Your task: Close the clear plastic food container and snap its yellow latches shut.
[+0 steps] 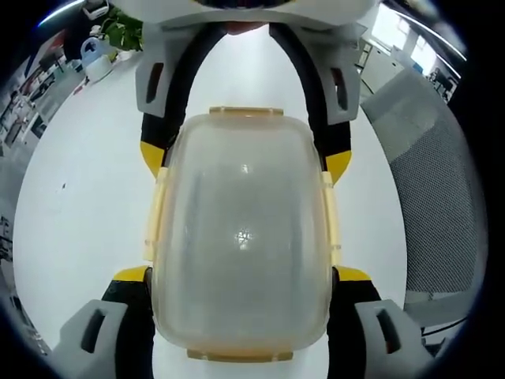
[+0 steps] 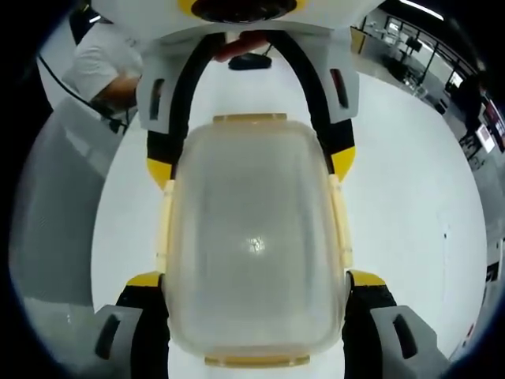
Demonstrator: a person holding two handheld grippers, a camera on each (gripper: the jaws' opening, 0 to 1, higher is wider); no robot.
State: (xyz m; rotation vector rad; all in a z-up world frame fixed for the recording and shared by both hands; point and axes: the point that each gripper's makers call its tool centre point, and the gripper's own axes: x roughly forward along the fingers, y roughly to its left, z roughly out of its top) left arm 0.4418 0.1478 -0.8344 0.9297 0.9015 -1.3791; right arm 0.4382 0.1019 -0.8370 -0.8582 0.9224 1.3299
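Observation:
A clear plastic food container (image 1: 241, 237) (image 2: 254, 237) with its lid on lies on the white table (image 1: 79, 205), lengthwise between the two grippers. Pale yellow latches (image 1: 158, 213) run along both long sides, and more sit at the short ends (image 1: 245, 111). My left gripper (image 1: 241, 276) has its yellow-tipped jaws against the near end's two sides. From the top of that view my right gripper (image 1: 246, 158) clasps the far end the same way. In the right gripper view its own jaws (image 2: 256, 280) flank the near end and my left gripper (image 2: 251, 166) the far end.
A grey mesh chair (image 1: 442, 197) stands at the table's right edge. A potted plant (image 1: 122, 33) and a pale blue watering can (image 1: 95, 54) sit at the far left. A person in a white shirt (image 2: 102, 63) is beyond the table.

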